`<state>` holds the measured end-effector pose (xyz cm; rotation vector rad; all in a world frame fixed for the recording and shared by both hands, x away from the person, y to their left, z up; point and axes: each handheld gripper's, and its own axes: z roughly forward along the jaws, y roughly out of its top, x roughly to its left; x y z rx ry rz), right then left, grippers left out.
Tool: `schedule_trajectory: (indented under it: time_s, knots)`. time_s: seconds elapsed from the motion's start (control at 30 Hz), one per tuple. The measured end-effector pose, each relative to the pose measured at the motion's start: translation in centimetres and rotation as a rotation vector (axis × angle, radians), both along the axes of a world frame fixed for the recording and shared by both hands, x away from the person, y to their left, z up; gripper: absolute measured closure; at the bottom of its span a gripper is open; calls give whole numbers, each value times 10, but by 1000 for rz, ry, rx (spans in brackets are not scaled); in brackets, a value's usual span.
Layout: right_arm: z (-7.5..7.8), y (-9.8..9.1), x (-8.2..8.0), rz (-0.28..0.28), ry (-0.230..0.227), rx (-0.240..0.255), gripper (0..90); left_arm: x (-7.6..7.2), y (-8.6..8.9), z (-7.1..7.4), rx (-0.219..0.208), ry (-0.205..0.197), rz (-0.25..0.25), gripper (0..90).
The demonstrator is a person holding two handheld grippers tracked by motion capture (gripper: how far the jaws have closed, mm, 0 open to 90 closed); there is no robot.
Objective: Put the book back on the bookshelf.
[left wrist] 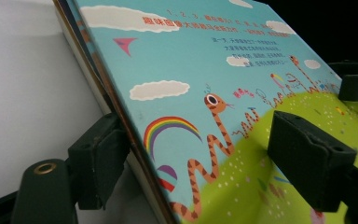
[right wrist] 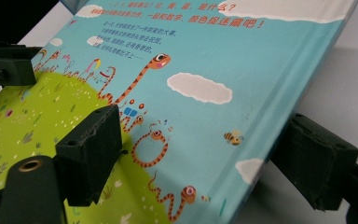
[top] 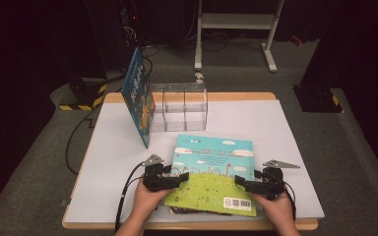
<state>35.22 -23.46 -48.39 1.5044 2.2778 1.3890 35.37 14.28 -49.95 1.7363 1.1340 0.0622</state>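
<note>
Item: glossy blue-and-green picture book (top: 212, 173), top of tabletop (top: 285, 128) stack. Left gripper (top: 176, 180), right gripper (top: 242, 184): jaws spread, straddling opposite edges. Step: grasp pending; next, pinch and lift.

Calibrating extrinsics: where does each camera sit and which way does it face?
High view: above the table's near side, facing forward and down; both hands, left gripper, right gripper.
Left gripper view: on that gripper, looking across the picture book; its jaws straddle the book's edge.
Right gripper view: same, from the opposite edge.
Shared: the book.

Leaning book (top: 139, 96), clear organizer (top: 179, 105) block far side; table (top: 285, 128) right open.
</note>
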Motion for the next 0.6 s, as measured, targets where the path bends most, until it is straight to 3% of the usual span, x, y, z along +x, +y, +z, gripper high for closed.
schedule_trajectory:
  time_s: [0.1, 0.23, 0.33, 0.37, 0.47, 0.5, 0.53, 0.6]
  knots:
    - [3, 2, 7, 3, 21, -17, 181, 5, -1, 1, 5, 20, -11, 213]
    - [6, 4, 21, 2, 26, -29, 186, 10, -1, 1, 6, 8, -2, 215]
    - [8, 4, 20, 3, -7, -35, 194, 10, -1, 2, 6, -2, -2, 215]
    - [8, 4, 20, 3, -7, -35, 194, 9, -1, 3, 5, -13, -1, 215]
    - [18, 4, 15, -13, -64, -39, 247, 6, -3, 13, 30, -69, 2, 217]
    - [21, 3, 14, -23, -82, -31, 262, 6, -3, 13, 30, -69, 2, 218]
    - [24, 2, 12, -30, -105, -26, 274, 4, -5, 21, 51, -111, 12, 223]
    - [27, 1, 12, -32, -116, -25, 283, 4, -6, 25, 58, -130, 20, 227]
